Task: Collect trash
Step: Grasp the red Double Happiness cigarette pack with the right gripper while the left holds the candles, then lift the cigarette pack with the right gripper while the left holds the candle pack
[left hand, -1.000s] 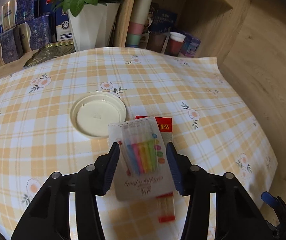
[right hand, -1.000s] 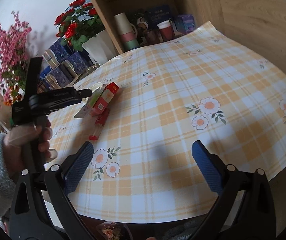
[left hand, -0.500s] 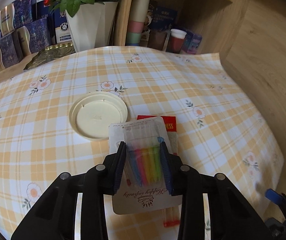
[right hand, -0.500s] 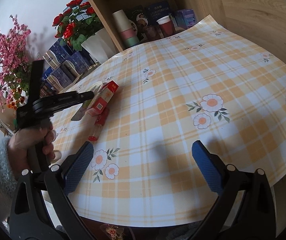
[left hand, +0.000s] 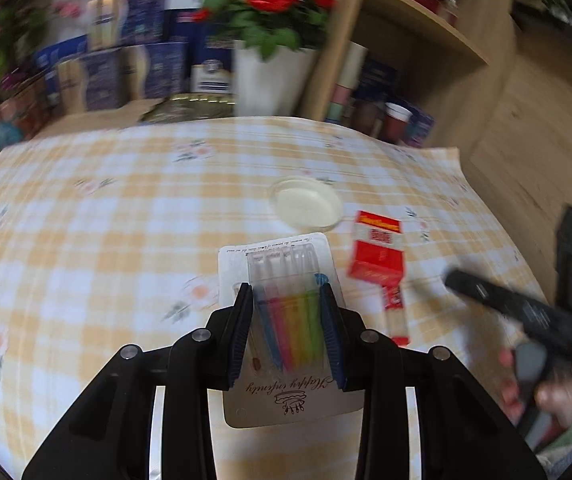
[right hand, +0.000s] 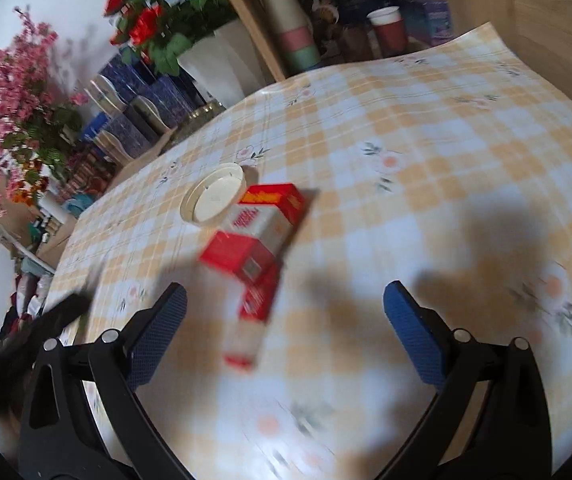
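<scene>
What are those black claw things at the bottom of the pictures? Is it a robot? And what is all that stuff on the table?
It is not a robot. A person holds a hand-held gripper in each hand, and each one has a small camera looking out along its two fingers. So one picture comes from the left hand-held gripper and the other from the right hand-held gripper.

The left one is squeezing a clear pack of rainbow birthday candles. The right one is open and holds nothing.

On the checked tablecloth lie a round cream plastic lid, a red and white carton and a small red and white box beside it.
</scene>
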`<state>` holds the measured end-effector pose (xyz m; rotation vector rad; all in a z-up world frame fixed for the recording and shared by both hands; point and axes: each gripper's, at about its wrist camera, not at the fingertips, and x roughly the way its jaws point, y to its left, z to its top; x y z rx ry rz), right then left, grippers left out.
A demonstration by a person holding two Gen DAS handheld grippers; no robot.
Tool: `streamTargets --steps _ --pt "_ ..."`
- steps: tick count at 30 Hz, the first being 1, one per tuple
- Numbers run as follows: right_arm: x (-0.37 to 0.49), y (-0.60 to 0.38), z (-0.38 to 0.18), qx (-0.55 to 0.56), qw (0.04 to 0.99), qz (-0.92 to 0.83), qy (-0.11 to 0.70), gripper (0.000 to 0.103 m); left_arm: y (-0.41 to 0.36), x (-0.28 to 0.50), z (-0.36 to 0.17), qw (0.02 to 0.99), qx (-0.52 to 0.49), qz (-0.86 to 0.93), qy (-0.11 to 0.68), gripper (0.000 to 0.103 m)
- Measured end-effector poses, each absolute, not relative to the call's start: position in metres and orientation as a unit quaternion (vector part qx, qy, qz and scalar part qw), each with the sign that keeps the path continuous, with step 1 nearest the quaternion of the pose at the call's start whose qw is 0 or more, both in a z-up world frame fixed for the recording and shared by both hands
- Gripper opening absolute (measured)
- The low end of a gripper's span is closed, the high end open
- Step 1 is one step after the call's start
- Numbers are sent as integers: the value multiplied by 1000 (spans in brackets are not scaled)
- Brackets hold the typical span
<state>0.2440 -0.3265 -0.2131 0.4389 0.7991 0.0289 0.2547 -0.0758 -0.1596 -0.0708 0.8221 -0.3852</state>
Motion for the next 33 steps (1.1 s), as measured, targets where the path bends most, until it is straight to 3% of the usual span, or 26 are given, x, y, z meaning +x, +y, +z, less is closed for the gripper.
streamTargets --steps 13,14,15,16,17,21,33 --pt "353 -268 -236 143 858 -52 491 96 14 209 -160 908 -83 -119 392 33" --pt "357 -259 -239 106 855 -53 505 93 18 205 -159 908 -86 -118 392 33" --pt "357 -250 -240 70 855 -51 511 81 22 202 -158 909 -89 -117 391 33" --pt "357 -246 -239 50 856 -48 512 77 24 200 -158 909 -92 -116 390 33" --pt "353 -243 -237 44 858 -31 512 72 27 197 -158 909 -96 -115 389 33" --pt "331 -242 -222 59 872 2 485 68 38 188 -157 908 -109 -114 388 33" --pt "240 -219 -185 100 895 94 424 65 54 151 -150 909 -117 -116 382 33"
